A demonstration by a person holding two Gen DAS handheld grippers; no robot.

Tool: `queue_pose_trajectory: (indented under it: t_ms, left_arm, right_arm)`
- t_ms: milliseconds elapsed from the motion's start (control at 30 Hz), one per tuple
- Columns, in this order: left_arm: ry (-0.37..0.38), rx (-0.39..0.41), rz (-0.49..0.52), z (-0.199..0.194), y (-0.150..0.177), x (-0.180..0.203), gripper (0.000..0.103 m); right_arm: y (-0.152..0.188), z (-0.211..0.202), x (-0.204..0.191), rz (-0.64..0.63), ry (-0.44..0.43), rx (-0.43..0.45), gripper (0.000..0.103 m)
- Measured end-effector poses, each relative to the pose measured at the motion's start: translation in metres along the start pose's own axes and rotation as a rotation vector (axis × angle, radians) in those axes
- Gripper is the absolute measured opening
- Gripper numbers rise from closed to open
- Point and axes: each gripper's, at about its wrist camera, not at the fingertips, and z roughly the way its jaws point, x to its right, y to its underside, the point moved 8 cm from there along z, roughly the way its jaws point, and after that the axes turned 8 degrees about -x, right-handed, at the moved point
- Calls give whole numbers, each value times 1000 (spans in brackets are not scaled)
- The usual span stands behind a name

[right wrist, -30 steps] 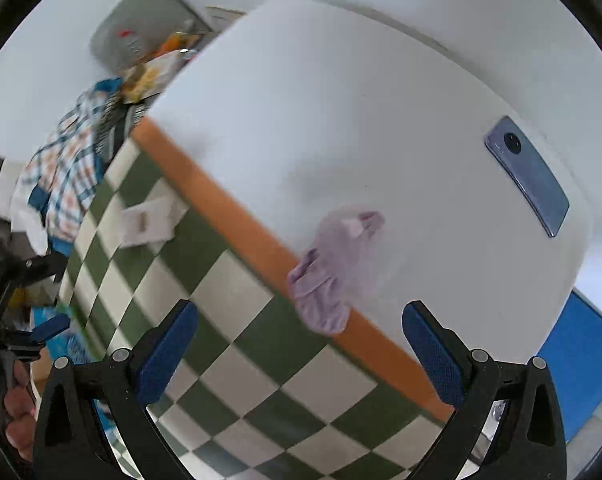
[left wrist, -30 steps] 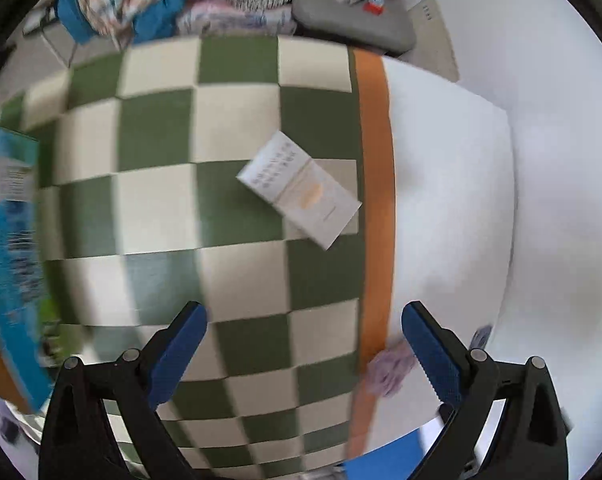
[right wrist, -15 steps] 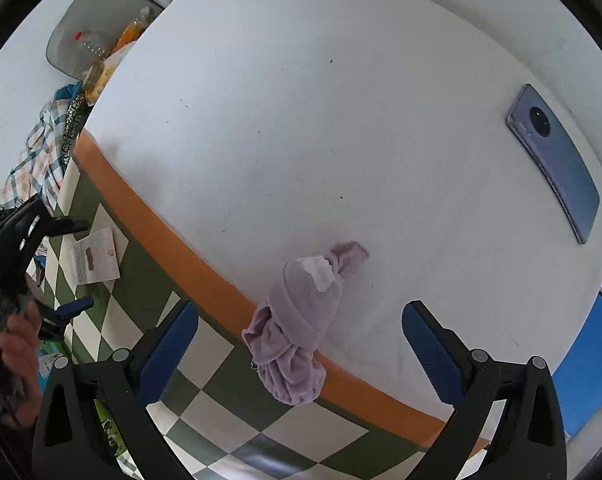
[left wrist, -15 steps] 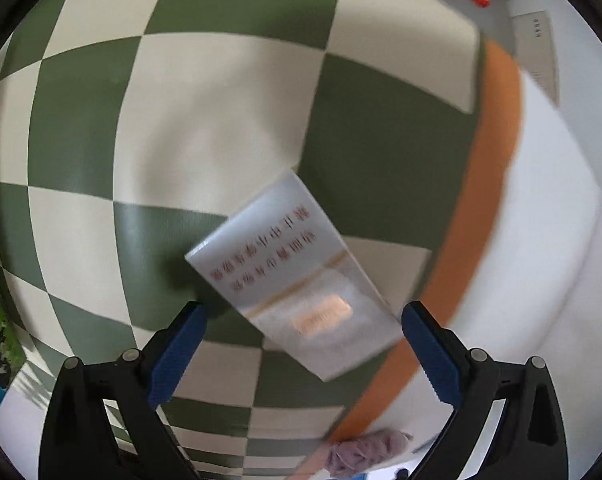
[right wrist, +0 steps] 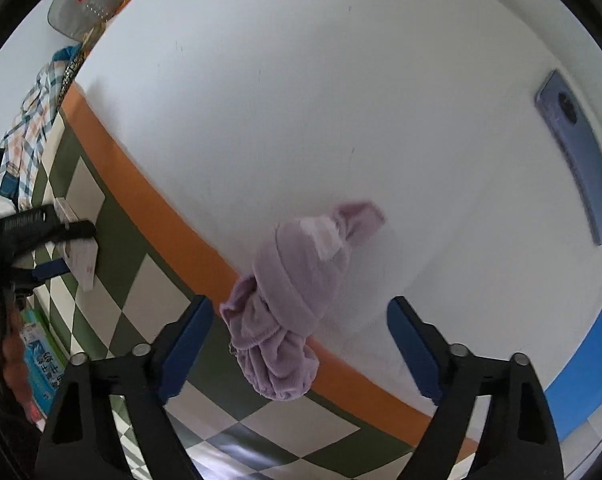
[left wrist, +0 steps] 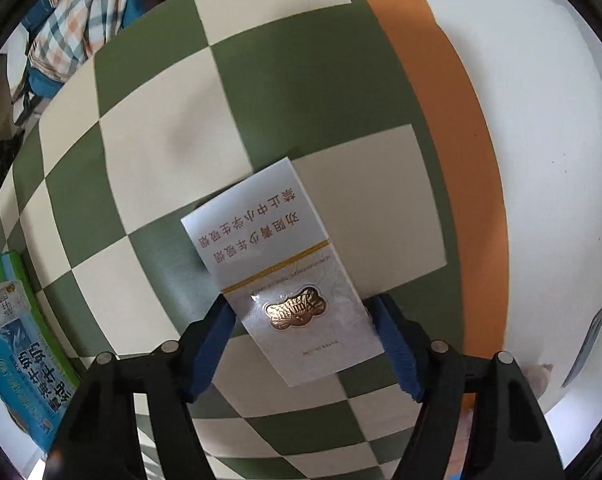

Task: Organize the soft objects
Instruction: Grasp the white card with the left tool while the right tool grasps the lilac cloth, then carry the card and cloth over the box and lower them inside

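A white cigarette pack (left wrist: 277, 264) with a gold emblem lies on the green-and-cream checked mat (left wrist: 161, 152). My left gripper (left wrist: 301, 314) has closed in around its near end, and both blue pads touch its sides. In the right wrist view the pack (right wrist: 81, 252) shows at far left with the left gripper around it. A lilac knotted cloth (right wrist: 297, 292) lies across the mat's orange border (right wrist: 149, 204) and the white table (right wrist: 321, 100). My right gripper (right wrist: 301, 324) is open, jaws wide on either side of the cloth's near end, just above it.
A blue-grey phone (right wrist: 577, 156) lies on the white table at the right. A blue-green carton (left wrist: 17, 364) stands at the mat's left edge. Plaid clothing (left wrist: 73, 20) is heaped at the far left. A grey tray with snacks (right wrist: 81, 8) sits at the back.
My left gripper has moved down onto the cigarette pack and narrowed its jaws onto it. My right gripper has come closer over the lilac cloth, still wide open.
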Motion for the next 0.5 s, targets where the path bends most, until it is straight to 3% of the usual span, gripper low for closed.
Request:
queue_pose_trajectory:
  t_ms: [100, 167, 200, 267, 433, 500]
  left_arm:
    - [33, 16, -32, 0, 1, -2, 69]
    - [34, 33, -41, -2, 1, -4, 64]
    - [32, 43, -37, -3, 1, -4, 62]
    - [30, 60, -36, -4, 6, -9, 59]
    - [23, 71, -26, 2, 26, -13, 58]
    - [28, 83, -19, -13, 25, -14, 58]
  right_arm:
    - [4, 17, -5, 0, -6, -30, 79]
    - [6, 24, -10, -4, -7, -39, 64]
    - [6, 27, -13, -8, 2, -37, 63]
    - [7, 26, -22, -38, 43, -6, 34]
    - [14, 26, -33, -50, 64, 12, 29]
    - [19, 24, -37, -64, 63, 9, 28]
